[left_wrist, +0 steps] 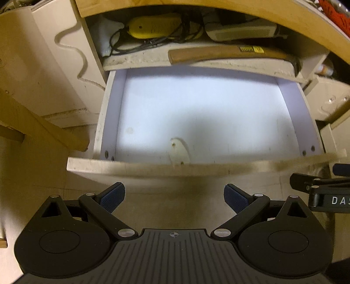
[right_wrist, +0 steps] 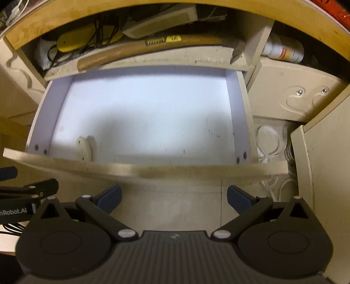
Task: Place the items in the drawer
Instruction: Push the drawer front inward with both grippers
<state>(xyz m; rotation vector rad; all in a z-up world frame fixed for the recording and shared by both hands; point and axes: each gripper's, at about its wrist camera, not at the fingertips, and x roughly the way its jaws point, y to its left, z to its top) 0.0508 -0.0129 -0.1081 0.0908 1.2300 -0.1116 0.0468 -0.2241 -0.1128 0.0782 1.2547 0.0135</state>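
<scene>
A white drawer (left_wrist: 105,122) stands pulled open below a shelf, and nothing lies on its floor. It also shows in the right wrist view (right_wrist: 242,109). On the shelf above lie a wooden-handled hammer (left_wrist: 218,54), a yellow tool (left_wrist: 153,26) with black cords and a grey device (left_wrist: 240,32). The hammer (right_wrist: 131,52) and yellow tool (right_wrist: 74,41) show in the right wrist view too. My left gripper (left_wrist: 174,197) is open and empty, in front of the drawer's front panel. My right gripper (right_wrist: 174,197) is open and empty, also in front of the panel.
A small cream handle plate (left_wrist: 179,153) is screwed inside the drawer front. A wooden beam (left_wrist: 43,124) juts out at the left. At the right, a lower compartment holds white cables (right_wrist: 269,139), and a bottle (right_wrist: 284,51) lies on the right shelf. A wooden tabletop edge (right_wrist: 153,8) overhangs.
</scene>
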